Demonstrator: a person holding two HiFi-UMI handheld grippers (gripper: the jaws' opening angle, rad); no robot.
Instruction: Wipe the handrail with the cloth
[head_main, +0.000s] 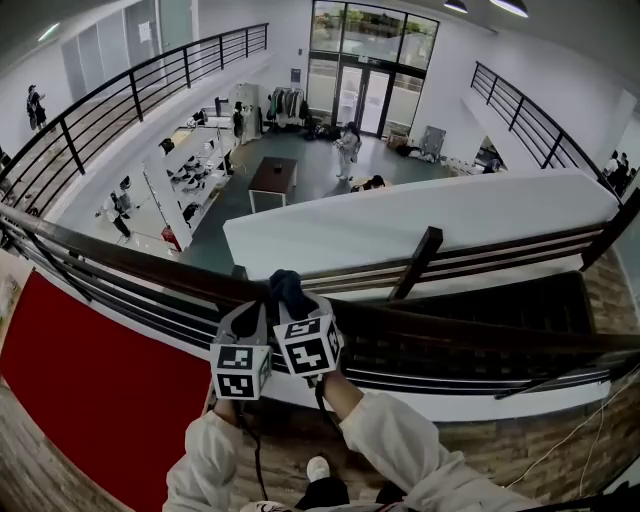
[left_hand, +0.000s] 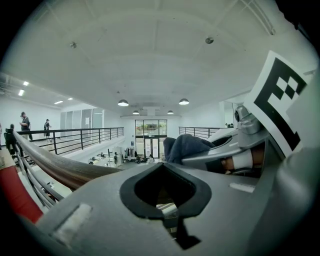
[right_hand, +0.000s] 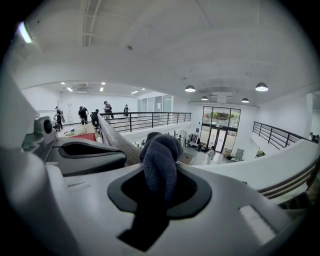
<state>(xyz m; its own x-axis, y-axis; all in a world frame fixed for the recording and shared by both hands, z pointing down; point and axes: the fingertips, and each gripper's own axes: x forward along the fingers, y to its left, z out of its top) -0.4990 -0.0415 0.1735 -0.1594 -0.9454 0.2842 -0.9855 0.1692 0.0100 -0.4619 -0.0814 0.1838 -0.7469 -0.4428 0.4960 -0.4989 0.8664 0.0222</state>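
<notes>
The dark wooden handrail (head_main: 120, 258) crosses the head view from left to right. A dark blue cloth (head_main: 288, 290) lies bunched on top of it at the centre. My right gripper (head_main: 292, 304) is shut on the cloth (right_hand: 160, 160), which sticks up out of its jaws, with the handrail (right_hand: 113, 138) just to the left. My left gripper (head_main: 258, 308) sits close beside it on the left, over the rail. In the left gripper view its jaws (left_hand: 165, 172) are shut with nothing between them, and the handrail (left_hand: 65, 169) runs off to the left. The cloth (left_hand: 186, 146) shows at its right.
Thin black bars (head_main: 130, 300) run below the rail. A red mat (head_main: 90, 390) covers the wooden floor at my left. Beyond the rail is a drop to a lower hall with tables and people (head_main: 349, 145). A stair (head_main: 500, 300) descends at the right.
</notes>
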